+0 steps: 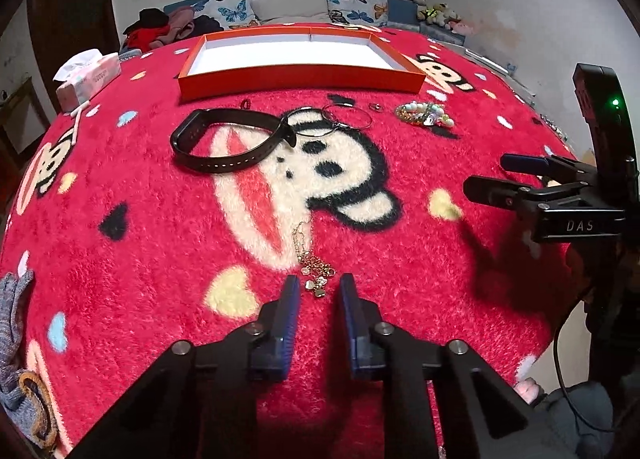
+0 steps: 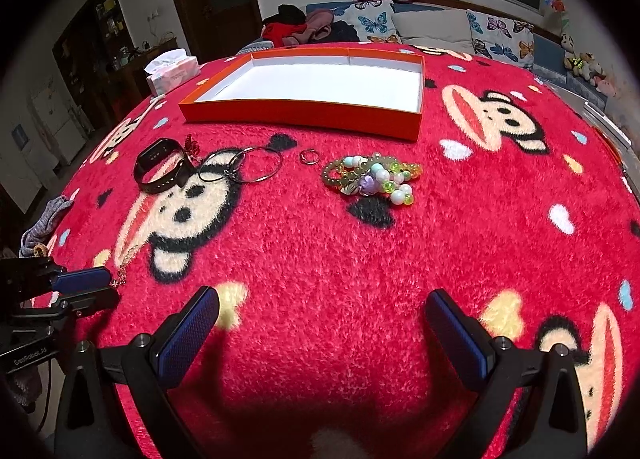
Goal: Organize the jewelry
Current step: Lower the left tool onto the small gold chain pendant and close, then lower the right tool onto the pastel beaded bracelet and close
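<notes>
- The gold necklace (image 1: 310, 259) lies on the red blanket (image 1: 400, 259) near its front edge; its charm end sits between the left gripper (image 1: 319, 293) fingers, narrowly parted, not gripping.
- The right gripper (image 2: 322, 313) hangs over bare blanket, fingers wide.
- Beyond lie a black watch band (image 1: 224, 143), wire bangles (image 1: 340, 119), a small ring (image 2: 310, 156) and beaded bracelets (image 2: 374, 177).
- The orange tray (image 1: 300, 81) sits at the far edge.
</notes>
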Action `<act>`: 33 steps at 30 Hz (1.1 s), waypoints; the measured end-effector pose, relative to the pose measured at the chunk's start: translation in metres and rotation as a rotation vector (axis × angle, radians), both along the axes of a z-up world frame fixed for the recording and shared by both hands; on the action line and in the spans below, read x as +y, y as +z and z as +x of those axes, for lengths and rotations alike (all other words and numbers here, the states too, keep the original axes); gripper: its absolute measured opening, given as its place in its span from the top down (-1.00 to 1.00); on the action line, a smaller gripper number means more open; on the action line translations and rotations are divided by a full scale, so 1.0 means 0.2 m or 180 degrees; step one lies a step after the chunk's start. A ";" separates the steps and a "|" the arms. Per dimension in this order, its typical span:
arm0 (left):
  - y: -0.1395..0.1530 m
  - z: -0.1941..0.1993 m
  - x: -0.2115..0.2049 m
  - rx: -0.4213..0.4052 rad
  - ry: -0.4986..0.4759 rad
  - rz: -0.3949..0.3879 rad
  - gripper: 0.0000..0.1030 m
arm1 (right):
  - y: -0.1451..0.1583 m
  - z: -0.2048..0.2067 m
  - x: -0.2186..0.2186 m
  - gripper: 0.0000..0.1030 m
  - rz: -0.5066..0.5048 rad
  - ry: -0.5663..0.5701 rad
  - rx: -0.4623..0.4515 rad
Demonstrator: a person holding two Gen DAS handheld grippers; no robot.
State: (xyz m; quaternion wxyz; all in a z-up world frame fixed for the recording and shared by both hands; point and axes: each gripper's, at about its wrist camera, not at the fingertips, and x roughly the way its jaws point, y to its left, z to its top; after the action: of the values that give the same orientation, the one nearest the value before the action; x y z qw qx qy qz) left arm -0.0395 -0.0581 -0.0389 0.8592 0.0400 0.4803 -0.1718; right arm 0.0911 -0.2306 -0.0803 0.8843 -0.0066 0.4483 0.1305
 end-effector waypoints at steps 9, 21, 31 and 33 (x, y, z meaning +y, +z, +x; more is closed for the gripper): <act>-0.02 0.01 -0.01 -0.0043 -0.0095 0.0087 0.79 | -0.02 0.02 -0.01 -1.00 0.0020 0.0005 0.0032; 0.14 -0.02 0.04 -0.0335 -0.0069 0.0029 0.80 | -0.01 0.04 -0.02 -1.00 0.0026 -0.0003 0.0003; 0.31 0.00 0.08 -0.0538 -0.0021 -0.0152 0.80 | 0.02 0.10 -0.05 -1.00 -0.0010 0.0062 -0.0043; 0.33 0.00 0.09 -0.0553 -0.0011 -0.0180 0.80 | 0.02 0.11 -0.07 -1.00 0.0011 0.0042 -0.0054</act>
State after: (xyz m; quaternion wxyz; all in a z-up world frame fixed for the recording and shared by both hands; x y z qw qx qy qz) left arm -0.0386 -0.0403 0.0273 0.8981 0.0313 0.3988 -0.1828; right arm 0.1139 -0.2451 -0.0760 0.8872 -0.0090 0.4405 0.1370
